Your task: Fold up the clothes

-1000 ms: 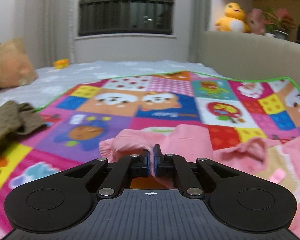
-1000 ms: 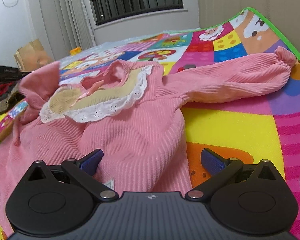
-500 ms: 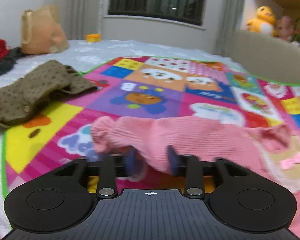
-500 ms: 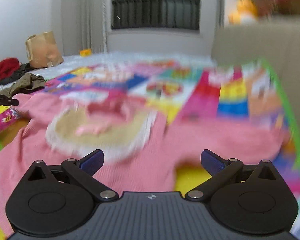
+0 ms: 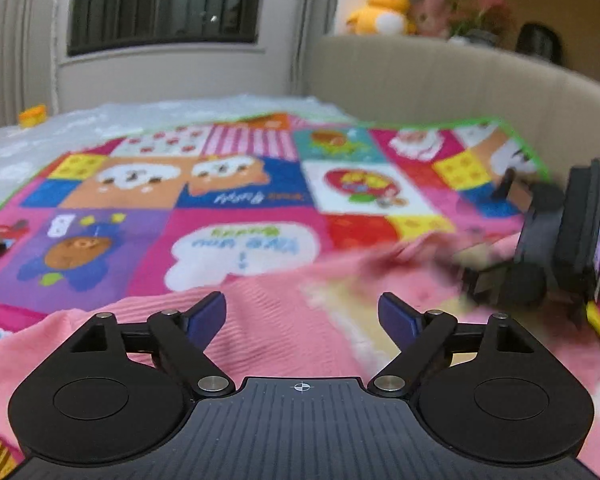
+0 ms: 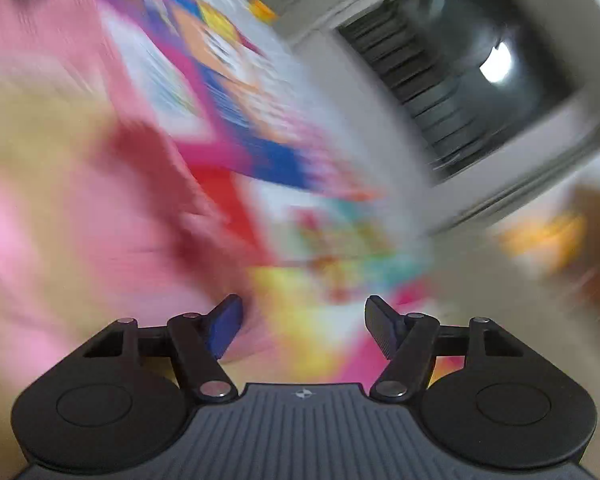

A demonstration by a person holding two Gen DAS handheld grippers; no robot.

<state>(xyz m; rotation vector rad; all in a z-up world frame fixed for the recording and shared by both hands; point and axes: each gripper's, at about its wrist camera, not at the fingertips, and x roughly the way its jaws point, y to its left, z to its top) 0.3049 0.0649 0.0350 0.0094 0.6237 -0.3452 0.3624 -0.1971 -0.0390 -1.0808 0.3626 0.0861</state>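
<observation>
The left gripper [image 5: 302,318] has let go: a second ago its tongs were pressed together on a pink sleeve, and now they stand spread and empty just over the pink top [image 5: 268,332]. The top lies spread on the patchwork mat [image 5: 236,200], under and ahead of the tongs, so that sleeve has probably been laid down, ready for another hold. The right gripper [image 6: 303,330] is also spread with nothing between its tongs. Its view has swung hard and smeared; it seems tipped sideways, pink cloth at its left, so where it is heading I cannot tell. Farther off, the left view catches the other tool low over the top's right part, before the padded headboard [image 5: 440,84].
</observation>
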